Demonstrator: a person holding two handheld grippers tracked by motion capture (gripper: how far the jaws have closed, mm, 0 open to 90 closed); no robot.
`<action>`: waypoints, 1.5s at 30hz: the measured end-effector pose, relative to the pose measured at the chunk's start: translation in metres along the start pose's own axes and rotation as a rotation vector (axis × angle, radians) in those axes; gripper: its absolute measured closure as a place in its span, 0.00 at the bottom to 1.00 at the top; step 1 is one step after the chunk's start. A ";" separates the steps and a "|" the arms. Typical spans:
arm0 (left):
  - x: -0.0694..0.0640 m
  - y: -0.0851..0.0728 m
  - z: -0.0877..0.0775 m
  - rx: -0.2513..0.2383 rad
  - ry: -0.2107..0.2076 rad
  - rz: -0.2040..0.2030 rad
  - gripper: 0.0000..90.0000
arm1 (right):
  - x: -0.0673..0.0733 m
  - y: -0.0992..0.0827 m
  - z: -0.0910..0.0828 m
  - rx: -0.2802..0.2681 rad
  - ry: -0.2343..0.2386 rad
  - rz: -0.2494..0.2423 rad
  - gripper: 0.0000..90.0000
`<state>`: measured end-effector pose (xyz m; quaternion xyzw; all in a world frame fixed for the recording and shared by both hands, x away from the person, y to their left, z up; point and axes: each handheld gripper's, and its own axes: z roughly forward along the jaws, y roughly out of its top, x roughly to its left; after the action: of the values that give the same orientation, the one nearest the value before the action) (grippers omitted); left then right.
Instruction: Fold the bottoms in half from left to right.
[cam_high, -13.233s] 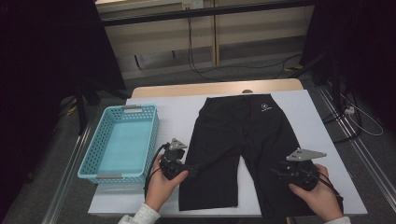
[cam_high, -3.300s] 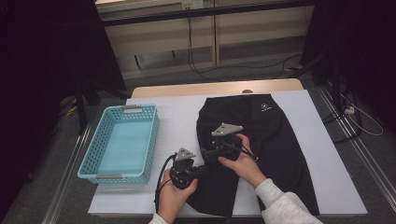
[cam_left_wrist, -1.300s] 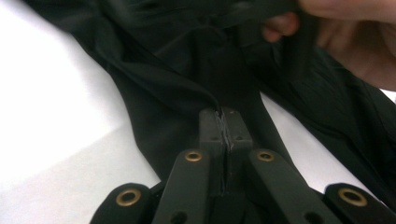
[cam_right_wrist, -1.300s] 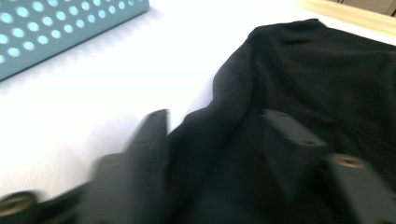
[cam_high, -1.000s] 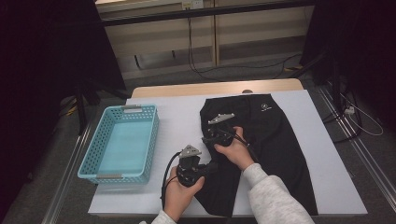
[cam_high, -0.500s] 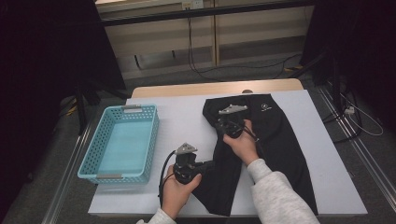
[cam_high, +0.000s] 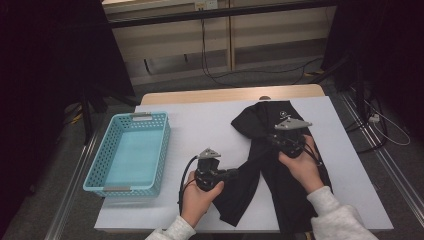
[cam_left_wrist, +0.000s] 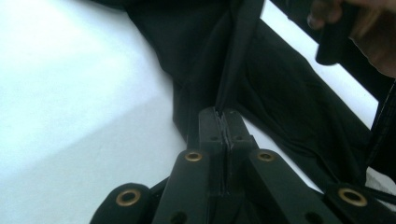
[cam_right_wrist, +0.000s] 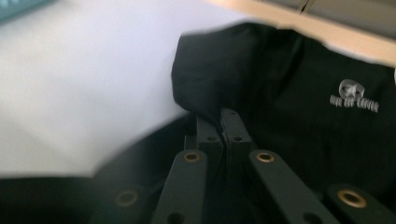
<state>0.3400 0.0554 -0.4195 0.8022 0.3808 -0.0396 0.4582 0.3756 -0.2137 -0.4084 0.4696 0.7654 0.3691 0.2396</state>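
A pair of black shorts (cam_high: 292, 200) lies on the white table (cam_high: 200, 125), partly gathered, its small white logo (cam_high: 286, 114) toward the far edge. My left gripper (cam_high: 239, 173) is at the near middle, shut on an edge of the shorts (cam_left_wrist: 289, 93); in the left gripper view the cloth is pinched between its tips (cam_left_wrist: 225, 114) and runs taut away from them. My right gripper (cam_high: 277, 136) is farther back, shut on a fold of the shorts (cam_right_wrist: 303, 70). That fold bulges over its tips (cam_right_wrist: 219, 116), left of the logo (cam_right_wrist: 353, 95).
A light blue plastic basket (cam_high: 162, 145) with nothing in it stands on the left of the table. Bare white tabletop lies between basket and shorts. The wooden far edge (cam_high: 225, 95) borders dark floor with cables. The other hand (cam_left_wrist: 369, 28) is at the upper right of the left gripper view.
My right gripper has moved away from the left one, toward the far right and a little up, drawing the cloth with it. The left gripper has stayed in place.
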 end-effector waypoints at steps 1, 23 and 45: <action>-0.001 -0.001 0.001 0.005 -0.002 -0.002 0.99 | -0.002 -0.013 0.000 0.035 0.007 -0.019 0.99; 0.003 -0.006 0.003 0.013 0.004 -0.001 0.99 | 0.021 0.027 0.095 0.087 0.016 -0.169 0.61; -0.008 0.000 0.003 -0.021 -0.032 -0.002 0.99 | -0.020 0.048 0.063 -0.012 -0.004 -0.045 0.98</action>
<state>0.3349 0.0486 -0.4174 0.7964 0.3745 -0.0490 0.4724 0.4559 -0.1961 -0.4085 0.4513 0.7731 0.3674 0.2523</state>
